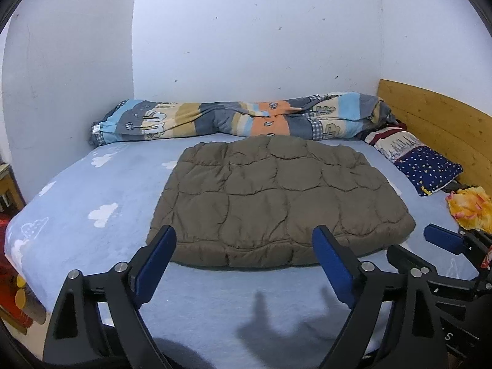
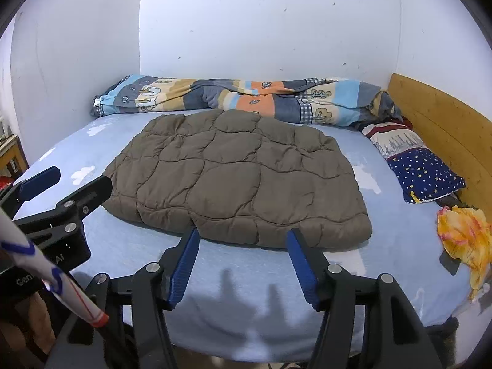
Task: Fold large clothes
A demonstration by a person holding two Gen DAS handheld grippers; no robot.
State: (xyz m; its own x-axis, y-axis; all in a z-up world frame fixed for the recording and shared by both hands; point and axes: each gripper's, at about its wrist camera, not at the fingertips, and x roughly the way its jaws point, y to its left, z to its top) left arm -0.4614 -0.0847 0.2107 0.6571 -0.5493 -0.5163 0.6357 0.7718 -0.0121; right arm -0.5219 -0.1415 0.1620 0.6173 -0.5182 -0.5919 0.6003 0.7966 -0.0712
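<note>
A brown quilted jacket [image 1: 276, 196] [image 2: 236, 178] lies folded into a flat rectangle in the middle of the light blue bed sheet [image 1: 92, 190] [image 2: 129, 246]. My left gripper [image 1: 244, 233] hovers over the bed's near edge, just short of the jacket's near hem. It is open wide, with nothing between its blue pads [image 1: 153, 264]. My right gripper [image 2: 243, 233] is beside it to the right, also open and empty, its blue pads [image 2: 184, 264] short of the hem. Each gripper shows in the other's view, the right gripper [image 1: 407, 241] and the left gripper [image 2: 83, 176].
A rolled striped blanket [image 1: 233, 117] [image 2: 246, 98] lies along the back wall. A starry blue pillow [image 1: 427, 169] [image 2: 424, 172] and a yellow-orange cloth [image 1: 470, 209] [image 2: 464, 233] sit at the right by the wooden headboard [image 1: 436, 123]. A white blue-and-red marked object [image 2: 46, 264] crosses the lower left.
</note>
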